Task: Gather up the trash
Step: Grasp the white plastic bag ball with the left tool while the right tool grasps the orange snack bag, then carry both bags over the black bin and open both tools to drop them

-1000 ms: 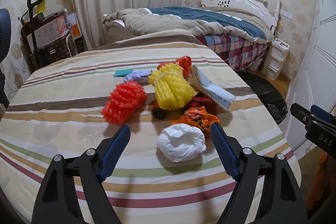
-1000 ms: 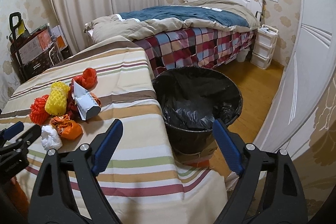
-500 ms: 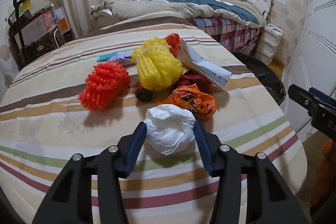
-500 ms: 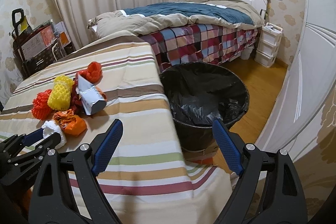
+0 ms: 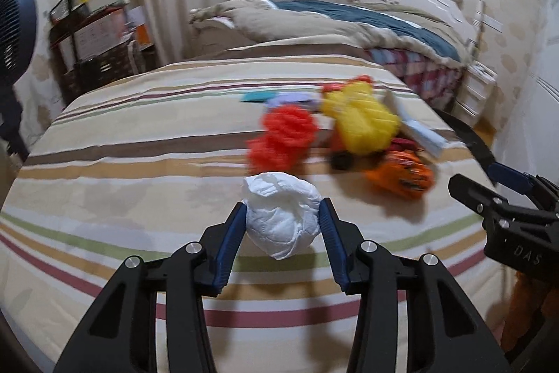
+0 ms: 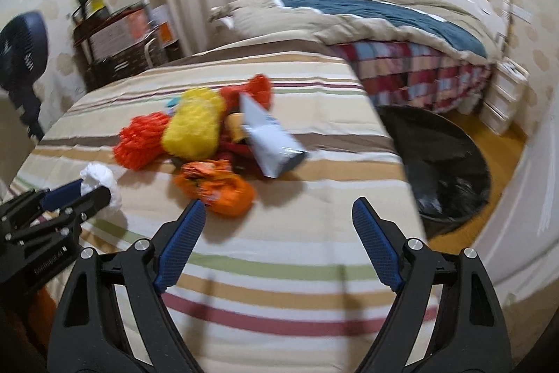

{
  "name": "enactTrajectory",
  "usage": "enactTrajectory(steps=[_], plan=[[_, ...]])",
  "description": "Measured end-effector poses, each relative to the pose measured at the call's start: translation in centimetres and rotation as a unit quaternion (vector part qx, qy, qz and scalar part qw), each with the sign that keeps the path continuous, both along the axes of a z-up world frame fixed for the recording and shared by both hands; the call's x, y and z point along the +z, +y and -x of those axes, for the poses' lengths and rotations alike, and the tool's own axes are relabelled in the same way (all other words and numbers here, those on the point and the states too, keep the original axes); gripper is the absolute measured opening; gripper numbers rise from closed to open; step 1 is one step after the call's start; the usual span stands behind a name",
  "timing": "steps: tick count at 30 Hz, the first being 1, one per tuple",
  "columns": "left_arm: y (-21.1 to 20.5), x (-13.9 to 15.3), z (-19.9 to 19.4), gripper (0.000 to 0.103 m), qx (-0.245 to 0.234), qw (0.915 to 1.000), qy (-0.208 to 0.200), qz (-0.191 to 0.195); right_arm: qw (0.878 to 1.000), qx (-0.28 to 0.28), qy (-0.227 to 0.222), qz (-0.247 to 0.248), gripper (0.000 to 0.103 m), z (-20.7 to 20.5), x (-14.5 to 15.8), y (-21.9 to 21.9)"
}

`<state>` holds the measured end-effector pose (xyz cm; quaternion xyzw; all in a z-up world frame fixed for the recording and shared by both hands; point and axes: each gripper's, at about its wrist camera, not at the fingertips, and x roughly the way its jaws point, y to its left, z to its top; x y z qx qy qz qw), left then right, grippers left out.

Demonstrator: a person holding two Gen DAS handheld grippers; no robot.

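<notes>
My left gripper (image 5: 283,215) is shut on a crumpled white paper ball (image 5: 282,214) and holds it just above the striped tablecloth (image 5: 139,163). It also shows in the right wrist view (image 6: 99,179). Behind it lies a trash pile: a red foam net (image 5: 284,138), a yellow foam net (image 5: 363,121), an orange wrapper (image 5: 401,175) and a white carton (image 6: 270,142). My right gripper (image 6: 277,219) is open and empty, just in front of the orange wrapper (image 6: 218,186). A black-lined trash bin (image 6: 443,159) stands on the floor right of the table.
A bed with a plaid skirt (image 6: 419,83) stands behind the table, with a white drawer unit (image 6: 506,93) beside it. A cart with boxes (image 5: 97,48) and a dark fan (image 5: 14,34) stand at the far left. A white door is on the right.
My left gripper closed on the white paper ball and lifted it, pulling back from the pile. My right gripper swung left from over the bin toward the trash pile.
</notes>
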<state>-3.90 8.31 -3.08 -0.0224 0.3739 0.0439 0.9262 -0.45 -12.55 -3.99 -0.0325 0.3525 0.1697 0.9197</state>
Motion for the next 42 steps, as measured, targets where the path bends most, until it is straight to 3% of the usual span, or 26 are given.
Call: enactTrajectory(steps=[5, 9, 19, 25, 33, 42], plan=[[2.2, -0.2, -0.1, 0.045, 0.030, 0.9995, -0.004, -0.005, 0.999, 0.025, 0.025, 0.012, 0.072, -1.5, -1.1, 2.6], [2.6, -0.5, -0.2, 0.045, 0.034, 0.9994, -0.003, -0.001, 0.998, 0.044, 0.051, 0.015, 0.046, -2.3, -2.0, 3.9], [1.1, 0.7, 0.1, 0.045, 0.010, 0.9996, -0.019, 0.016, 0.999, 0.048, 0.027, 0.000, 0.043, 0.1, 0.1, 2.1], [-1.3, 2.7, -0.1, 0.045, -0.021, 0.9982, -0.052, 0.022, 1.000, -0.007, -0.011, -0.014, 0.043, 0.4, 2.4, -2.5], [-7.3, 4.6, -3.3, 0.045, -0.076, 0.9928, -0.091, 0.014, 0.993, -0.111, -0.038, -0.004, 0.043, -2.9, 3.4, -9.8], [-14.2, 3.2, -10.5, 0.045, -0.114, 0.9908, -0.071, 0.014, 0.984, -0.177, -0.034, -0.001, 0.043, -8.5, 2.0, -15.8]])
